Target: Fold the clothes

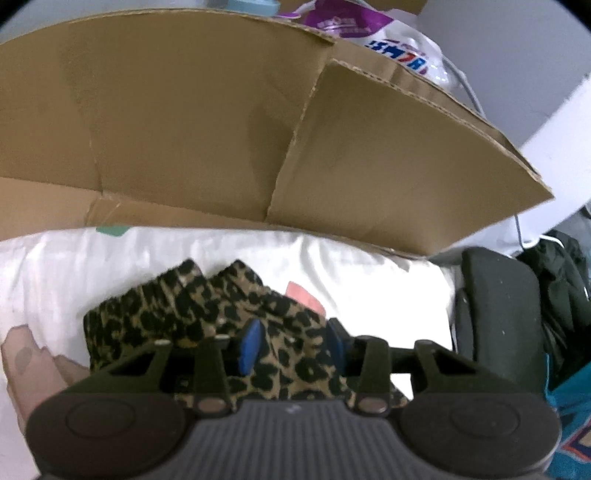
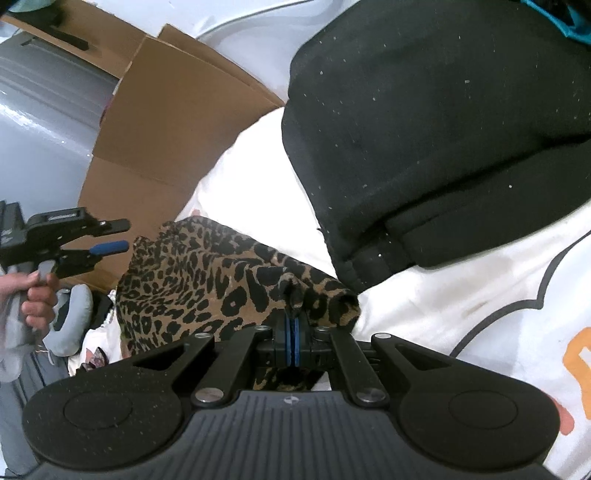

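Right wrist: leopard garment [image 2: 207, 280] pinched between closed jaws.

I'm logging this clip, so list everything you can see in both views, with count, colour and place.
leopard-print garment: one, tan and black, on the white bedding, one edge pinched by the right gripper
white bedding: one, with coloured prints, under the clothes
black garment: one, beside the leopard piece
cardboard box: one, brown, flaps open, behind the bedding
teal garment: one, right edge of the left view
plastic bag: one, white and purple, beyond the box
left gripper: black, blue pads, open over the leopard piece
right gripper: black, shut
hand: one, holding the left gripper's handle
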Demonstrator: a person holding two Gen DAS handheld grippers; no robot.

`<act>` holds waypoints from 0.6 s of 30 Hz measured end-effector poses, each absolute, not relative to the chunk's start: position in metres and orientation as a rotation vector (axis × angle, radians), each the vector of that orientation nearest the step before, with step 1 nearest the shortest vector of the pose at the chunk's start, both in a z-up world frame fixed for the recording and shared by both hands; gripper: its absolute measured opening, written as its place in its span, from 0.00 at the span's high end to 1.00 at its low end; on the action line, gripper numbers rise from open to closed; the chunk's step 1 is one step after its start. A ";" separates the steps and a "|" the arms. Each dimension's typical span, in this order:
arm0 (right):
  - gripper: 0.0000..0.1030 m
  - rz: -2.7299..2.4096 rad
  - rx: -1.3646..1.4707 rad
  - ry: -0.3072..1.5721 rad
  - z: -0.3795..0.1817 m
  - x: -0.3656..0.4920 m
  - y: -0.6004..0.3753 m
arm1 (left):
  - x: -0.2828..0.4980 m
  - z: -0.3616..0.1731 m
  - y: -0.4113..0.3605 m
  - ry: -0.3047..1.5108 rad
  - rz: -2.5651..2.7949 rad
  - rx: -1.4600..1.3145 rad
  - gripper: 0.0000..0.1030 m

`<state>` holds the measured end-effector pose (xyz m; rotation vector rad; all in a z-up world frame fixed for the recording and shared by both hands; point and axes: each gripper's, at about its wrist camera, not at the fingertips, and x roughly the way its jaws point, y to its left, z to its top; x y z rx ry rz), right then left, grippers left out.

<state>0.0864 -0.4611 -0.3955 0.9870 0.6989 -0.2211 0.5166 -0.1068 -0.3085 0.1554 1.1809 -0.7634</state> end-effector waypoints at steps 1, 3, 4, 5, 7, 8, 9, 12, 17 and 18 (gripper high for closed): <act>1.00 -0.222 0.981 0.695 -0.393 0.085 -0.460 | 0.518 -0.309 -0.111 1.183 -0.753 0.155 0.60; 1.00 -0.225 0.968 0.686 -0.389 0.083 -0.459 | 0.521 -0.312 -0.119 1.193 -0.726 0.159 0.60; 1.00 -0.229 0.964 0.681 -0.388 0.082 -0.459 | 0.522 -0.315 -0.122 1.203 -0.712 0.163 0.62; 1.00 -0.231 0.962 0.678 -0.386 0.080 -0.459 | 0.523 -0.317 -0.125 1.213 -0.698 0.167 0.62; 1.00 -0.234 0.962 0.681 -0.387 0.079 -0.459 | 0.523 -0.324 -0.133 1.238 -0.672 0.187 0.63; 1.00 -0.235 0.964 0.686 -0.389 0.079 -0.459 | 0.523 -0.329 -0.137 1.251 -0.660 0.200 0.64; 1.00 -0.235 0.966 0.691 -0.391 0.079 -0.459 | 0.523 -0.333 -0.139 1.263 -0.646 0.206 0.65; 1.00 -0.236 0.969 0.699 -0.395 0.079 -0.459 | 0.523 -0.346 -0.144 1.298 -0.602 0.209 0.69; 1.00 -0.237 0.974 0.712 -0.401 0.078 -0.459 | 0.524 -0.364 -0.144 1.350 -0.532 0.205 0.69; 1.00 -0.237 0.975 0.715 -0.402 0.078 -0.459 | 0.524 -0.367 -0.143 1.356 -0.518 0.197 0.70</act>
